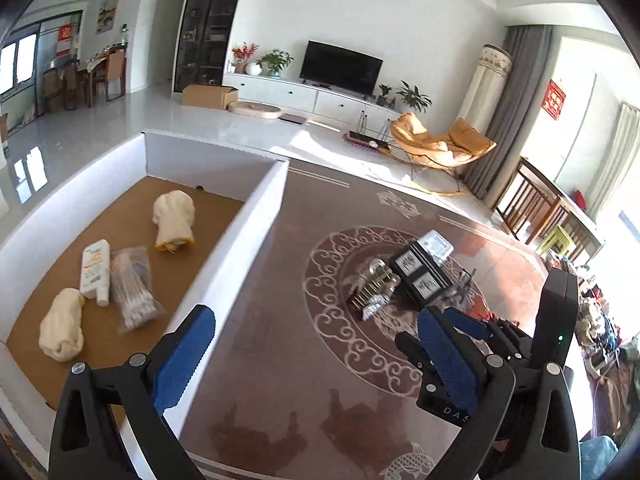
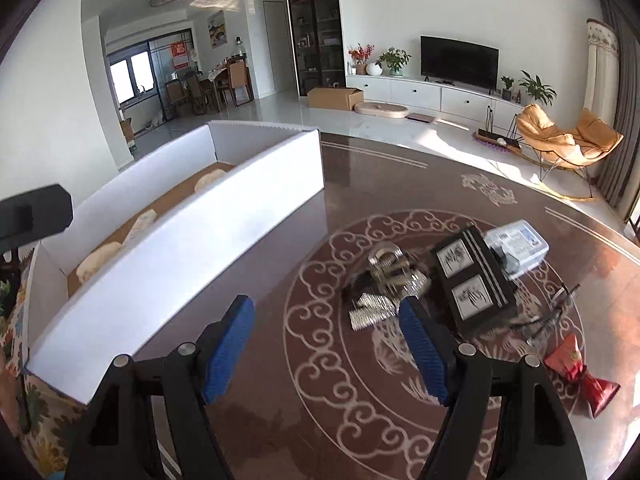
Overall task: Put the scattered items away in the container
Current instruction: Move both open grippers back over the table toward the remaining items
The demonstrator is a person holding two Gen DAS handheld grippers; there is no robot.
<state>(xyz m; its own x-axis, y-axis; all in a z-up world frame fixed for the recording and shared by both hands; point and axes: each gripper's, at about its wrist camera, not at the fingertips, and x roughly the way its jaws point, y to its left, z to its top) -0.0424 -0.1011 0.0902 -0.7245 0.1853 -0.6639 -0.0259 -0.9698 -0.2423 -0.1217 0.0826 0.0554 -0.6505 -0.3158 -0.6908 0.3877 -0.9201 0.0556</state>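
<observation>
Table top (image 2: 304,360): glossy, reddish-brown, pale scrollwork inlaid, reflects light
Container (image 1: 240,240): matt white corrugated board walls, brown fibrous-looking floor (cork or kraft board, cannot tell)
Two rolls (image 1: 174,218) inside: cream soft cloth
Tube (image 1: 95,270): smooth white plastic
Swab pack (image 1: 134,292): clear crinkled film
Black box (image 2: 474,280): semi-gloss
Pouch (image 2: 580,376): red shiny fabric
Finger pads (image 2: 228,348): ribbed blue rubber, on matt black plastic

Both hand-held grippers (image 1: 316,344) (image 2: 326,344) agape, empty
</observation>
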